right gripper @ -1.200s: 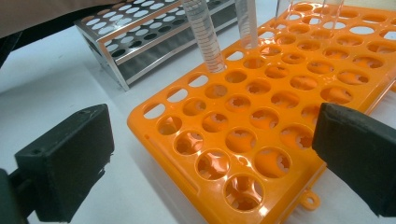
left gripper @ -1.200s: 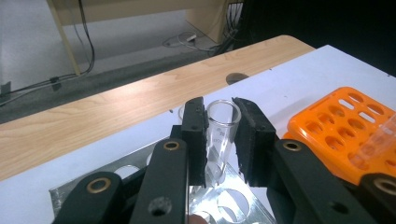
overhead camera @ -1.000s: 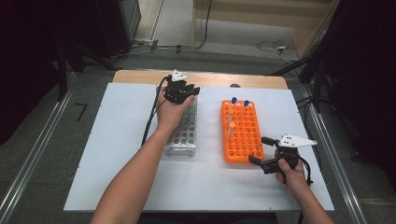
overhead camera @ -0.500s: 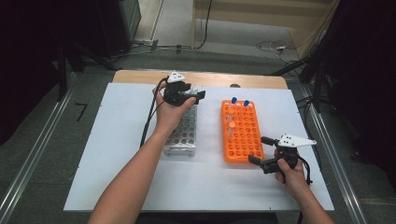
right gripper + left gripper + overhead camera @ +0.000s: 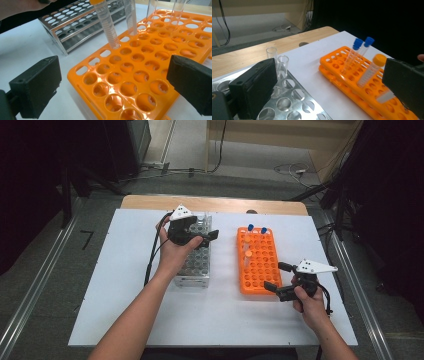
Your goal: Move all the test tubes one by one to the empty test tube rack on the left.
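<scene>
Laboratory-type recording bay: orange tube rack [image 5: 257, 260] and metal tube rack [image 5: 196, 262] on white table [image 5: 120, 285] (floor cables [image 5: 295, 169] behind).

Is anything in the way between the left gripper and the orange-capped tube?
Nothing visible. The left gripper has just been opening, its jaws empty, above the metal rack; only bare white table separates it from the orange-capped tube.

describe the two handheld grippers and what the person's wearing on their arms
Both the left gripper and right gripper are black with blocky black fingers, a grey three-cornered plate on top and a trailing black cable. The forearms are bare, with no sleeves in sight.
</scene>
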Motion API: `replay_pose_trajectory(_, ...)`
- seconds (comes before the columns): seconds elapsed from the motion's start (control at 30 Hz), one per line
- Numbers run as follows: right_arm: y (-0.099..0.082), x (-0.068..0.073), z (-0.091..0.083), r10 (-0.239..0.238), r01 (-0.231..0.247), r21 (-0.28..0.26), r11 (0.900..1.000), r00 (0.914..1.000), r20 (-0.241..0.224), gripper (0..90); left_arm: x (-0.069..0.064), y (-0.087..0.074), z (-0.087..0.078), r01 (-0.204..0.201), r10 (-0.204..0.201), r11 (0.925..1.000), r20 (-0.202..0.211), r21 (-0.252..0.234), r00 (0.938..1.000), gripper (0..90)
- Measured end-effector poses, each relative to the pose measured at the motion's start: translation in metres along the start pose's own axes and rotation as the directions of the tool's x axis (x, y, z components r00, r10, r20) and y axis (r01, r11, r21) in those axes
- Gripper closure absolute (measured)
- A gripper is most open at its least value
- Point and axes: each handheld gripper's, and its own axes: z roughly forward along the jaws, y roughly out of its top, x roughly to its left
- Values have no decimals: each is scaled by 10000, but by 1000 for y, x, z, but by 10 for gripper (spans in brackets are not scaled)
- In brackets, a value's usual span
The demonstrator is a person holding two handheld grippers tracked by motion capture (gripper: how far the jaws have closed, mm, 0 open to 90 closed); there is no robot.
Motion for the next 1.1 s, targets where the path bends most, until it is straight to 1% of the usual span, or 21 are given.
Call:
replay_pose_trajectory(0.07,2,1,2,1,-1,-11,10000,10000,68,15,-4,-2,-5,24,-24,10000,102,-46,9999,0)
replay_pose_trajectory(0.23,9,2,7,-49,49,-21,10000,10000,64,20,-15,-10,-19,-145,149,9998,319,-136,9994,0)
replay_pose_trajectory(0.3,11,2,9,-68,68,1,10000,10000,67,21,-19,-12,-23,-239,244,9996,311,-149,9992,0)
replay_pose_trajectory(0.4,14,2,10,-44,44,-23,10000,10000,38,23,-25,-17,-30,-280,287,9995,389,-173,9988,0)
replay_pose_trajectory(0.43,17,1,12,39,-39,-29,10000,10000,9,31,-28,-20,-33,-310,316,9994,391,-171,9987,0)
replay_pose_trajectory(0.5,19,0,14,70,-70,1,10000,10000,-31,35,-30,-22,-35,-343,349,9993,379,-173,9987,0)
replay_pose_trajectory(0.6,21,0,16,55,-55,33,10000,10000,-15,42,-34,-29,-42,-259,271,9992,424,-295,9987,0)
replay_pose_trajectory(0.63,24,0,19,9,-8,61,10000,10000,-40,57,-35,-31,-44,-228,241,9992,414,-318,9989,0)
replay_pose_trajectory(0.77,27,-1,23,30,-29,69,10000,9999,-119,76,-37,-38,-51,-178,193,9992,417,-349,9989,0)
replay_pose_trajectory(0.8,29,-1,27,92,-91,81,9999,9999,-134,124,-38,-40,-52,-145,160,9992,400,-375,9991,0)
replay_pose_trajectory(0.87,30,-1,31,110,-107,170,9998,9998,-151,136,-38,-44,-55,-54,71,9992,446,-388,9990,0)
replay_pose_trajectory(0.9,31,-1,34,107,-103,254,9996,9998,-141,154,-39,-47,-56,-105,115,9997,426,-236,9990,0)
replay_pose_trajectory(0.97,31,-1,39,105,-101,396,9992,9999,-117,189,-39,-48,-57,-94,106,9996,439,-264,9990,0)
replay_pose_trajectory(1.03,32,-1,44,119,-117,644,9979,9999,-19,225,-38,-50,-59,51,-35,9995,505,-298,9987,0)
replay_pose_trajectory(1.1,34,0,46,119,-120,753,9971,9999,14,251,-39,-52,-60,84,-69,9996,514,-278,9987,0)
